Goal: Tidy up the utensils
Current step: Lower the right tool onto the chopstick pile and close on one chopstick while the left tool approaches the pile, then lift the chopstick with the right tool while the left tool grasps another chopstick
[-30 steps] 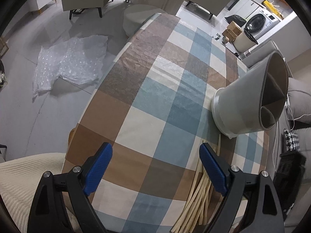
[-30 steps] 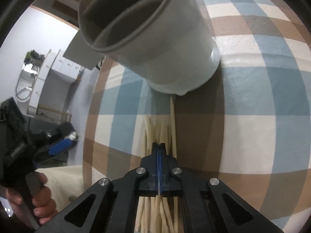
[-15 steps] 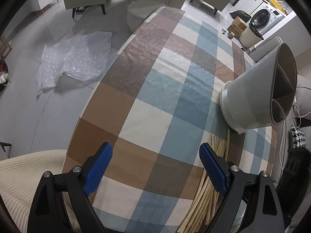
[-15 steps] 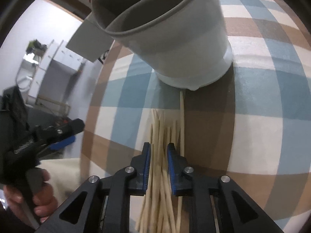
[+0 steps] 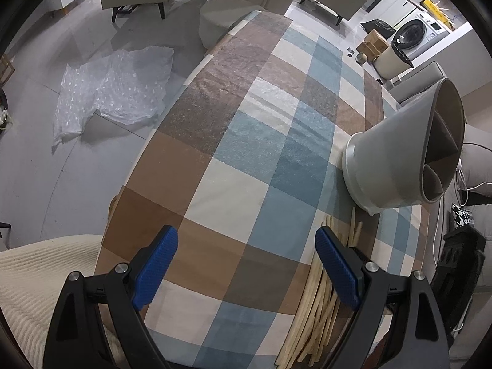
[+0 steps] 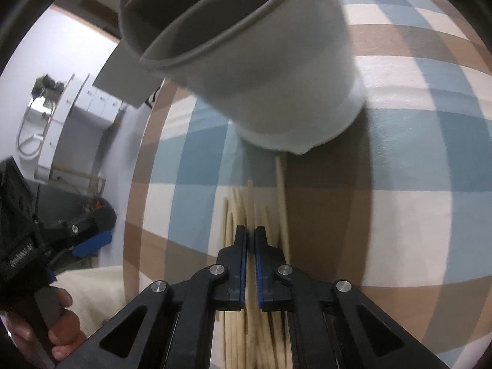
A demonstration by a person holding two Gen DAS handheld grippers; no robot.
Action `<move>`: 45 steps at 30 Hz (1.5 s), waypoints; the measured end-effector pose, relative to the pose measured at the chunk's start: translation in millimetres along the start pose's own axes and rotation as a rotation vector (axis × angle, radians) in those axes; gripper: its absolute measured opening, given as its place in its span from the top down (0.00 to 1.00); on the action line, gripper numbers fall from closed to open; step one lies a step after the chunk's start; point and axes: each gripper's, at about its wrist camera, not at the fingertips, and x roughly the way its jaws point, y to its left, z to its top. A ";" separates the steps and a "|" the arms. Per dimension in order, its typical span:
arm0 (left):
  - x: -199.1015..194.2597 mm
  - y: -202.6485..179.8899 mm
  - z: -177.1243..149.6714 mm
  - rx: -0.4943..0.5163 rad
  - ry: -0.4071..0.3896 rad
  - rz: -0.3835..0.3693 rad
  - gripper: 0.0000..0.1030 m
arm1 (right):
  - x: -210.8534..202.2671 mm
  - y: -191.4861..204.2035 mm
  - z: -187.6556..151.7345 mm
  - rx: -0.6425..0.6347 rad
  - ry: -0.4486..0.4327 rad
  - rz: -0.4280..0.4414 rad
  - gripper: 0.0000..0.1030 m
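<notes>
A heap of pale wooden chopsticks (image 5: 313, 307) lies on the checked tablecloth (image 5: 246, 153) near its front right edge. Just beyond the heap stands a grey divided utensil holder (image 5: 393, 153), empty as far as I can see. My left gripper (image 5: 246, 236) hovers open over bare cloth, its right finger above the heap. In the right wrist view the holder (image 6: 270, 70) looms close ahead. My right gripper (image 6: 250, 230) is closing over the chopsticks (image 6: 230, 215), one thin stick pinched between its blue pads. The left gripper (image 6: 92, 240) shows at the left, held by a hand (image 6: 61, 332).
A sheet of bubble wrap (image 5: 113, 92) lies on the floor left of the table. Chairs stand beyond the far end, with a washing machine (image 5: 412, 33) and boxes behind. A cream knitted sleeve (image 5: 30, 276) is at the near left corner.
The right jaws went from shut to slightly open astride the heap, then closed again on one chopstick. The left view drifted slightly; its gripper stayed open.
</notes>
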 end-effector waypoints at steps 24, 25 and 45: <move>46.4 -51.2 -52.8 0.309 0.157 0.161 0.15 | -132.8 -30.3 -25.4 0.084 -0.431 -0.029 0.96; 47.2 -51.5 -53.9 0.309 0.156 0.166 0.15 | -136.2 -33.4 -25.7 0.087 -0.446 -0.032 0.96; 57.8 -84.1 -48.2 0.392 0.105 0.256 0.54 | -158.6 -56.3 -24.4 0.140 -0.575 -0.073 0.96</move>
